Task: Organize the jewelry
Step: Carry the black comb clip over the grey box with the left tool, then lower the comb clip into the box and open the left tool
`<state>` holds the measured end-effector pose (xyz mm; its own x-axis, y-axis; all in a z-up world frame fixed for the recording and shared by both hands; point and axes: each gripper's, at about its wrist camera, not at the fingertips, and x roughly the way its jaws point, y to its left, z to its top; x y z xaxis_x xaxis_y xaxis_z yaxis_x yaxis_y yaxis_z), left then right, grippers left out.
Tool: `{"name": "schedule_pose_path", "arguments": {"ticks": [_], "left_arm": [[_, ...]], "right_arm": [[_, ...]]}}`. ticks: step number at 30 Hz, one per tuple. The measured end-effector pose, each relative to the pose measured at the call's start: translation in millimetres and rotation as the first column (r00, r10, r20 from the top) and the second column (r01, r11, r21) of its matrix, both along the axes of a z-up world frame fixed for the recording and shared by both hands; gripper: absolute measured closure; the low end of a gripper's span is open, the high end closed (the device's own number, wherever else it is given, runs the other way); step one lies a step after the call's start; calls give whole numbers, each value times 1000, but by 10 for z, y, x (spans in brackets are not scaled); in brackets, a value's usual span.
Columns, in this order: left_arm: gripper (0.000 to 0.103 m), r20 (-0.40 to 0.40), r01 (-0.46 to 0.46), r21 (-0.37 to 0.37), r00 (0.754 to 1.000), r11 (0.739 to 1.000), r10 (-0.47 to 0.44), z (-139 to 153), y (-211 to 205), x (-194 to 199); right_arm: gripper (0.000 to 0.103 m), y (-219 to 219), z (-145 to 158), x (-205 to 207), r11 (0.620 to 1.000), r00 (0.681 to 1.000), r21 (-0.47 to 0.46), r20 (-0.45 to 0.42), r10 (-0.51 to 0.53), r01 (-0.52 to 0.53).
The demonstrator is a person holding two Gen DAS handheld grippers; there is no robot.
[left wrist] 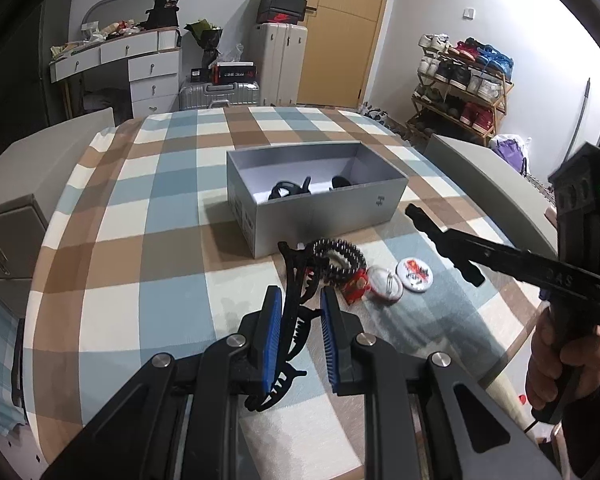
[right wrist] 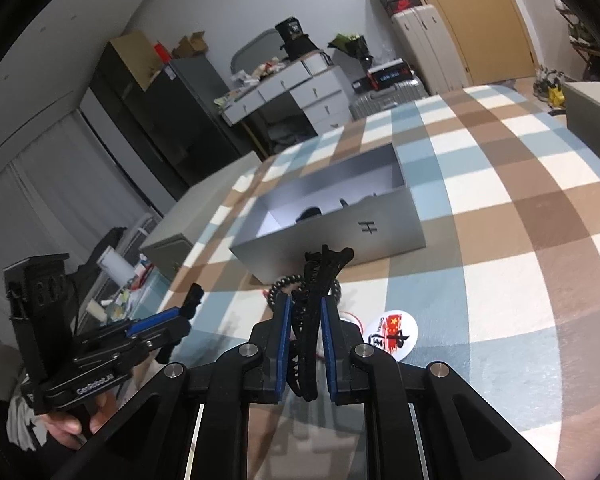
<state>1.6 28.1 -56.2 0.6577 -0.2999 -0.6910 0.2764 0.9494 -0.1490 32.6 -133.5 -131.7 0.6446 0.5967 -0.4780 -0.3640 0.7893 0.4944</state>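
Observation:
My left gripper (left wrist: 300,300) is shut on a black claw hair clip (left wrist: 294,312), which stands up between the blue pads above the checked tablecloth. My right gripper (right wrist: 305,304) is shut on another black hair clip (right wrist: 320,272), close to the near wall of the open grey box (left wrist: 320,208). Dark hair pieces (left wrist: 288,190) lie inside that box. On the cloth in front of it lie a black spiral hair tie (left wrist: 340,258), a small red item (left wrist: 356,286) and two round badges (left wrist: 416,272). The right gripper (left wrist: 440,240) also shows from the side, held by a hand.
Grey chair backs (left wrist: 480,172) stand at the table's right and left edges. Behind the table are a white dresser (left wrist: 140,68), suitcases (left wrist: 284,64) and a shoe rack (left wrist: 460,88). The left gripper (right wrist: 188,308) appears at the lower left of the right wrist view.

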Motion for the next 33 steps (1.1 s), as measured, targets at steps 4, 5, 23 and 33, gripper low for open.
{"name": "schedule_pose_path", "arguments": {"ticks": [4,5,23,33], "left_arm": [[89,33,1,-14,999,1000,0,141,-41,65],[89,47,3,-15,999,1000,-2,189,-57,97],[89,86,-25,-114,996,993,35,393,-239,747],[89,26,15,-100,1000,995,-12,292,-350,972]], "right_arm": [[89,-32,114,-22,1000,999,15,36,-1,0],[89,-37,142,-23,1000,999,14,45,0,-1],[89,10,591,437,999,983,-20,179,45,-42],[89,71,517,863,999,989,-8,137,52,-51]]}}
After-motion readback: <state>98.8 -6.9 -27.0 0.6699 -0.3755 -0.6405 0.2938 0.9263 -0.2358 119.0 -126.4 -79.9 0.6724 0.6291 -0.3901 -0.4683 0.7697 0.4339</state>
